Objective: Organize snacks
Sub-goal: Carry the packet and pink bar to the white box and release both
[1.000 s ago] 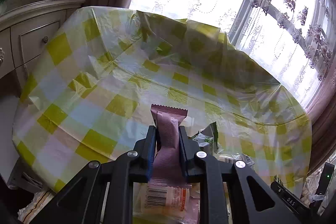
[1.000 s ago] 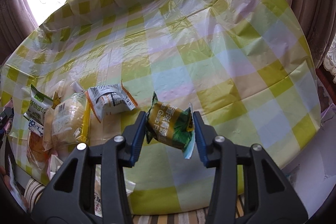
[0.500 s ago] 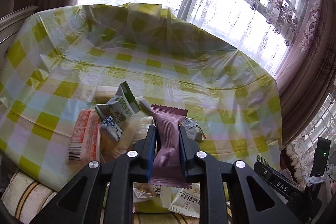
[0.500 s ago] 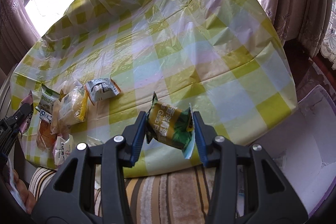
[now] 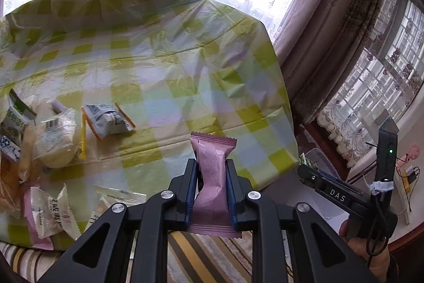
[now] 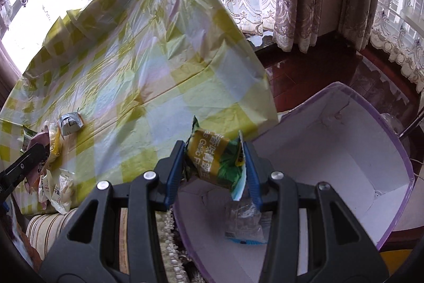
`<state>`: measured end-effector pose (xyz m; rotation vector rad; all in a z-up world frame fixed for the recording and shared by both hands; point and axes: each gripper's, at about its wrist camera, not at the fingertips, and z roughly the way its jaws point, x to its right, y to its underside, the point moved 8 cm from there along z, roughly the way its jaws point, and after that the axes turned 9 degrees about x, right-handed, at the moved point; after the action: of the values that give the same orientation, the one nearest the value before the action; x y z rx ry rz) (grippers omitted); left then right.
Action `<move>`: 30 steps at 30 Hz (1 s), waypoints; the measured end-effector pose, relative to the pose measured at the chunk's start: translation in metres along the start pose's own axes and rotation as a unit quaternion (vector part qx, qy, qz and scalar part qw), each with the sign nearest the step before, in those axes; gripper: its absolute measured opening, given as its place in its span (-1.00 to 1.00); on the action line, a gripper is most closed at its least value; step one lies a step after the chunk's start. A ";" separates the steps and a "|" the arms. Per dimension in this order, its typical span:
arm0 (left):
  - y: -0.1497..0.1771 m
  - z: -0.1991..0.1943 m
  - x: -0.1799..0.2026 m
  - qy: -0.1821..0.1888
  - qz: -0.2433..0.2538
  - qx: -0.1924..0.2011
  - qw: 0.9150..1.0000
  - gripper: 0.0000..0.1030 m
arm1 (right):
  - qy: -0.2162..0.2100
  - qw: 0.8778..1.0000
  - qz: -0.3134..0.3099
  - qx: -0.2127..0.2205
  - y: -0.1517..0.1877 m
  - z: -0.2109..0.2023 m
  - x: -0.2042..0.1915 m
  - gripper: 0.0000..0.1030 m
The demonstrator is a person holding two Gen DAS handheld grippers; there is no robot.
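Green snack packet (image 6: 216, 159), clamped in the right gripper (image 6: 214, 169), now hangs over the white box (image 6: 344, 150), off the worktop (image 6: 148, 65). The left gripper (image 5: 211, 184), pinching a pink bar (image 5: 212, 177), has swung right too; both seem ready for dropping in.

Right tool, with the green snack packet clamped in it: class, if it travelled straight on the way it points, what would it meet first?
Probably the inside of the white purple-edged box, open beyond the right tool and its green snack packet. Depth is unclear.
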<state>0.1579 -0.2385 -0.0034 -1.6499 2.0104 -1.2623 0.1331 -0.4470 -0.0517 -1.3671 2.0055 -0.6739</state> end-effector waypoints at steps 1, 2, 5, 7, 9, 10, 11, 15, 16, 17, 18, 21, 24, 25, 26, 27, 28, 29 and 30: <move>0.002 0.006 0.010 0.009 0.009 -0.010 1.000 -0.59 | 0.005 1.000 0.006 0.001 -0.001 0.000 0.009 -0.08; 0.005 0.011 0.020 0.019 0.019 -0.019 0.999 -0.59 | 0.010 1.000 0.013 0.002 -0.003 -0.001 0.018 -0.08; 0.016 0.025 0.051 0.056 0.044 -0.051 0.996 -0.59 | 0.026 0.999 0.031 0.007 -0.006 -0.001 0.042 -0.08; 0.023 0.034 0.072 0.074 0.068 -0.068 0.993 -0.59 | 0.037 0.998 0.041 0.009 -0.007 -0.001 0.056 -0.08; 0.031 0.043 0.090 0.102 0.077 -0.092 0.988 -0.59 | 0.048 0.998 0.050 0.011 -0.009 -0.001 0.069 -0.08; 0.035 0.048 0.098 0.111 0.081 -0.104 0.985 -0.59 | 0.053 0.997 0.055 0.011 -0.011 0.000 0.076 -0.08; 0.039 0.052 0.104 0.115 0.089 -0.112 0.983 -0.59 | 0.056 0.997 0.060 0.012 -0.011 0.000 0.082 -0.08; 0.052 0.066 0.127 0.140 0.109 -0.144 0.974 -0.56 | 0.071 0.995 0.070 0.018 -0.017 -0.001 0.100 -0.06; 0.055 0.069 0.130 0.144 0.111 -0.151 0.972 -0.53 | 0.073 0.995 0.069 0.019 -0.019 -0.001 0.102 -0.03; 0.057 0.072 0.132 0.147 0.111 -0.159 0.970 -0.50 | 0.075 0.995 0.068 0.020 -0.020 -0.001 0.104 0.00; 0.059 0.076 0.133 0.145 0.109 -0.166 0.969 -0.40 | 0.076 0.995 0.068 0.022 -0.021 -0.002 0.105 0.00; 0.057 0.078 0.128 0.142 0.095 -0.165 0.971 -0.18 | 0.077 0.995 0.066 0.023 -0.023 0.000 0.106 0.27; 0.051 0.074 0.123 0.136 0.090 -0.151 0.975 -0.17 | 0.073 0.995 0.065 0.024 -0.024 -0.001 0.104 0.45; 0.049 0.072 0.121 0.135 0.089 -0.147 0.976 -0.17 | 0.072 0.995 0.066 0.025 -0.024 -0.002 0.103 0.45; 0.047 0.072 0.118 0.133 0.087 -0.144 0.977 -0.17 | 0.071 0.995 0.067 0.026 -0.024 -0.003 0.103 0.45; 0.046 0.071 0.116 0.131 0.085 -0.142 0.978 -0.17 | 0.070 0.995 0.069 0.027 -0.025 -0.004 0.102 0.45; 0.044 0.071 0.114 0.129 0.084 -0.138 0.978 -0.17 | 0.070 0.995 0.070 0.028 -0.025 -0.005 0.102 0.45; 0.043 0.070 0.112 0.128 0.082 -0.135 0.979 -0.17 | 0.069 0.995 0.070 0.028 -0.026 -0.006 0.100 0.45; 0.042 0.069 0.110 0.127 0.080 -0.133 0.980 -0.17 | 0.068 0.995 0.068 0.028 -0.026 -0.007 0.098 0.45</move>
<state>0.1393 -0.3687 -0.0407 -1.4540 2.5069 -1.2441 0.1171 -0.5477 -0.0481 -1.1672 2.1469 -0.7733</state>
